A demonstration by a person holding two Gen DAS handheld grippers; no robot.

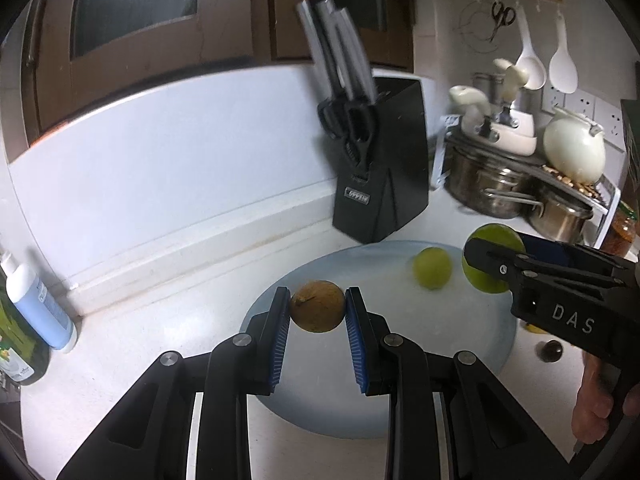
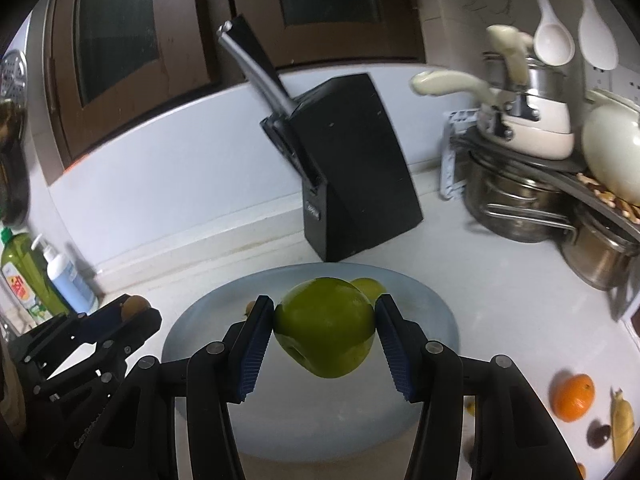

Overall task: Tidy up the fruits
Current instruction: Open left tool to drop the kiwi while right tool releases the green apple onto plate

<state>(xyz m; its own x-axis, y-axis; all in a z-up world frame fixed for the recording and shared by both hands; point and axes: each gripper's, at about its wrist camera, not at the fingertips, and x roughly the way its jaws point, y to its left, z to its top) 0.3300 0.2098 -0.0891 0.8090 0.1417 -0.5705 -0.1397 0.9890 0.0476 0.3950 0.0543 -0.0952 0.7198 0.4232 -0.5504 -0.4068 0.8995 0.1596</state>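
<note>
A smooth, pale blue oval plate (image 2: 432,312) lies on the white counter (image 1: 160,320) with one small round green fruit (image 1: 432,268) on it. Above the plate, the left gripper (image 1: 317,307) is clamped by its ribbed blue pads on a small, round, rough brown fruit (image 1: 317,306), jaws close together. The right gripper (image 2: 325,326) is clamped on a glossy green apple (image 2: 325,326), jaws set wider. That makes three fruits at the plate; beside it lie one dimpled orange (image 2: 573,397) and a dark round fruit (image 2: 599,435). Behind stands one matte black knife block (image 2: 352,168).
</note>
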